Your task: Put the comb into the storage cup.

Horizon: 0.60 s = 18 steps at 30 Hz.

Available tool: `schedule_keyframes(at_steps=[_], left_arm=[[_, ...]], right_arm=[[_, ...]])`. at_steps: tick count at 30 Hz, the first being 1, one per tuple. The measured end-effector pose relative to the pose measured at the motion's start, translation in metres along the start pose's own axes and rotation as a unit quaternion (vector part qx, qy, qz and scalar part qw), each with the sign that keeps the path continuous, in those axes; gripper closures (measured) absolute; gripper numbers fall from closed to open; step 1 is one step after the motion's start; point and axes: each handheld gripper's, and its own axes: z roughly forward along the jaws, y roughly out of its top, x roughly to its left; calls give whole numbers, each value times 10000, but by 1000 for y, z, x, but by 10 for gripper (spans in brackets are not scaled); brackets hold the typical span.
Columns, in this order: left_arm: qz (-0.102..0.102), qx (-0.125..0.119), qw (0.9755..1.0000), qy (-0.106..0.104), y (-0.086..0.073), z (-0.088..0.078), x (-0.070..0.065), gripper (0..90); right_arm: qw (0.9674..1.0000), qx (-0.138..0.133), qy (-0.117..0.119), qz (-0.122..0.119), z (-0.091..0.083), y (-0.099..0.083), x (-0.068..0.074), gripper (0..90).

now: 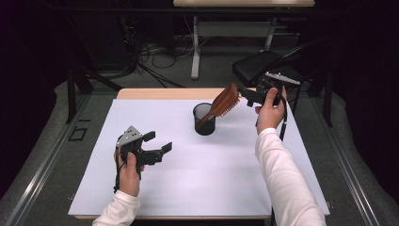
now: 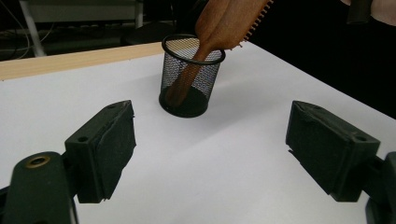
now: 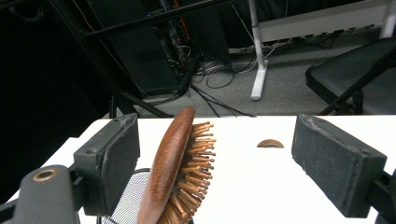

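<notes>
The wooden hairbrush (image 1: 225, 100) leans handle-down in the mesh cup (image 1: 204, 119), its head tilted toward the right hand-held gripper (image 1: 246, 94). That gripper's jaws stand released around the head, apparently not touching it. The left hand-held gripper (image 1: 157, 142) hovers open, well apart over the counter (image 1: 197, 174).

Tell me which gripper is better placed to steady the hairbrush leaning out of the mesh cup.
Right. The right gripper has its open jaws either side of the hairbrush head above the mesh cup, while the left gripper is open over bare table, well short of the cup.

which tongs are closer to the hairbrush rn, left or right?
Right. The right tongs sit at the hairbrush head, open with the head between the jaws, not pressing it. The left tongs are open and well short of the mesh cup.
</notes>
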Motion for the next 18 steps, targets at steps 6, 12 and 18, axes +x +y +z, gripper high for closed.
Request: schedule_keyframes(at_steps=[6, 12, 18], left_arm=[[-4, -6, 10000, -11, 0, 0, 0, 160], [10, 10, 10000, -36, 1, -1, 1, 160], [-21, -4, 10000, -15, 1, -2, 3, 160]], right_arm=[[10000, 44, 54, -9, 1, -1, 2, 151], [9999, 117, 92, -71, -2, -1, 2, 150], [9995, 227, 121, -205, -7, 1, -1, 150]])
